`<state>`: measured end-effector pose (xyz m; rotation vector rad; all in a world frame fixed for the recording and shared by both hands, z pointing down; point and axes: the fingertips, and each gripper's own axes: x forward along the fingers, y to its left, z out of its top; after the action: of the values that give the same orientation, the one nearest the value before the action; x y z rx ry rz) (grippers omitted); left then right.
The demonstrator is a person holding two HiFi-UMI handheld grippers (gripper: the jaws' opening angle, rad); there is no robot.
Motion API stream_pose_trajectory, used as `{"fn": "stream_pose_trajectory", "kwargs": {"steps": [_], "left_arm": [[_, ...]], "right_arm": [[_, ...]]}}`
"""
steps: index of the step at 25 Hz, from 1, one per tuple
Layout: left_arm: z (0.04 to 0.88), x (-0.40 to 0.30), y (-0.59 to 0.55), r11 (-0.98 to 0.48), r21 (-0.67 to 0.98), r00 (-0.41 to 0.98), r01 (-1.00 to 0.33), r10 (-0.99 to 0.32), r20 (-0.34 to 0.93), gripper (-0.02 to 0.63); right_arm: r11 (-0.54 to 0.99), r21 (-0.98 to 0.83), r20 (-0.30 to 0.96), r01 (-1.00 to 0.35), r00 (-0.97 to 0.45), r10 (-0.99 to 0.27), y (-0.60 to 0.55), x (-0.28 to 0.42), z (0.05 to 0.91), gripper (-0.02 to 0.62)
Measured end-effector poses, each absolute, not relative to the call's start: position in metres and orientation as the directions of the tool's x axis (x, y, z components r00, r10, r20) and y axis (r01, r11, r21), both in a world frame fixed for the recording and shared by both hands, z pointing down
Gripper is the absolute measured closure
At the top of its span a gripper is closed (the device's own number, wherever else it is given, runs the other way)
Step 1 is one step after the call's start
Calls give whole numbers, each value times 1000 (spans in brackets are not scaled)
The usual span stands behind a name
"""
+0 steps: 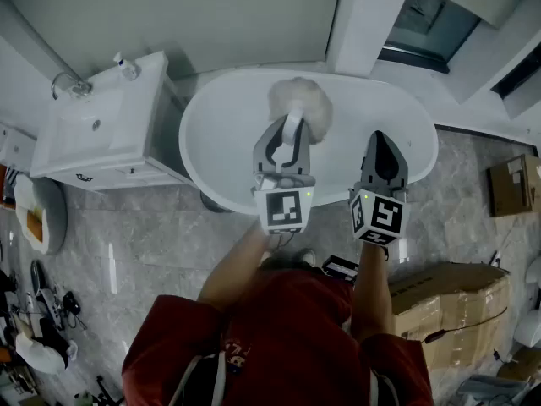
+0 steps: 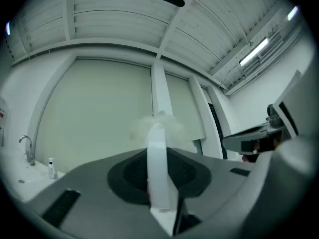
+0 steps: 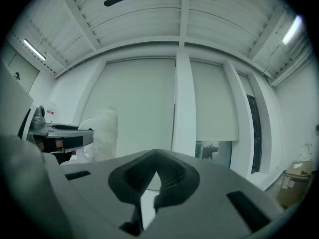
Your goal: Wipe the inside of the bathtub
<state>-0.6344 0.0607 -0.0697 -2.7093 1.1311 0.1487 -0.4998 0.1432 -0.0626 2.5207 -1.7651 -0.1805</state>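
Observation:
The white oval bathtub [image 1: 220, 125] lies below me in the head view. My left gripper [image 1: 291, 129] is shut on the white handle [image 1: 293, 123] of a fluffy duster, whose pale fluffy head [image 1: 301, 100] hangs over the tub's far side. In the left gripper view the handle [image 2: 158, 168] rises between the jaws to the fluffy head [image 2: 160, 126]. My right gripper [image 1: 382, 138] hovers over the tub's right part, shut with nothing in it. The right gripper view shows its jaws [image 3: 154, 176] closed and the duster [image 3: 102, 133] off to the left.
A white vanity [image 1: 127, 155] with a sink, a tap [image 1: 69, 85] and a soap bottle [image 1: 127, 64] stands left of the tub. Cardboard boxes [image 1: 448, 303] sit on the grey floor at the right. A white pillar [image 1: 368, 15] rises behind the tub.

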Motion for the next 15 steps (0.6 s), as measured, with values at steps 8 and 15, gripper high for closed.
{"fn": "stream_pose_trajectory", "kwargs": {"steps": [8,15], "left_arm": [[-71,-615,77,-702,-149,717,-696,-675,-171,508],[-71,-587,97,-725,-153,741,-671,-649,-174,508]], "right_arm": [[-370,102,-69,-923,364,-929,160,-479,-60,584],[-420,95,-100,-903,411,-906,187,-451,-61,584]]}}
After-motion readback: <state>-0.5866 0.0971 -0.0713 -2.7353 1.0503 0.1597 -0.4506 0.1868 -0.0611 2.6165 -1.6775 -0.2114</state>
